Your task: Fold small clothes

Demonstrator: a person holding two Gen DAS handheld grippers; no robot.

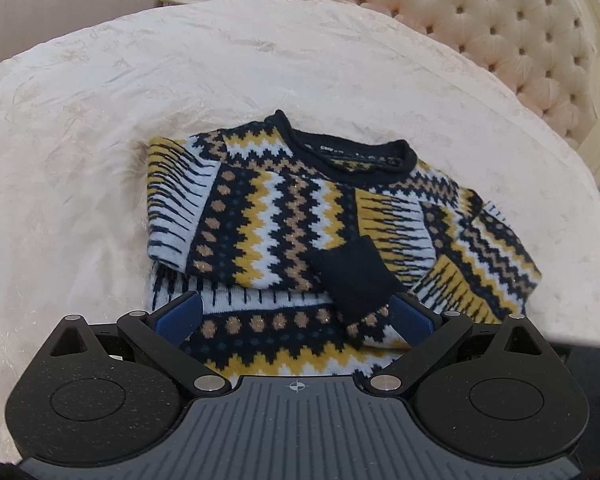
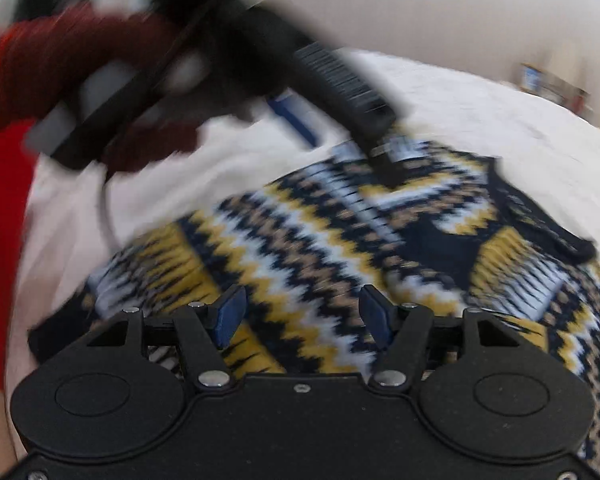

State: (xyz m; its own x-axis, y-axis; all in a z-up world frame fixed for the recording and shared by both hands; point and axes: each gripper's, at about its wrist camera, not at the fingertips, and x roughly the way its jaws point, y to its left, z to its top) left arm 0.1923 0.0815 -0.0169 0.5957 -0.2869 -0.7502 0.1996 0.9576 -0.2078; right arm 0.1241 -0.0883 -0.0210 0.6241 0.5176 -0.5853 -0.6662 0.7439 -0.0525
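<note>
Clearly the sweater (image 1: 300, 216), a thick zigzag knit lying partly folded on the bed cover (image 1: 100, 120) below the tufted headboard (image 1: 520, 40), will handle soft, floppy and grippy rather than slick, likely sagging wherever unsupported. Both the left gripper (image 1: 296, 316) and right gripper (image 2: 302, 316) stand spread with nothing pinched. Safest hold, I judge: the doubled hem edge, away from the loose navy cuff (image 1: 356, 276).
</note>
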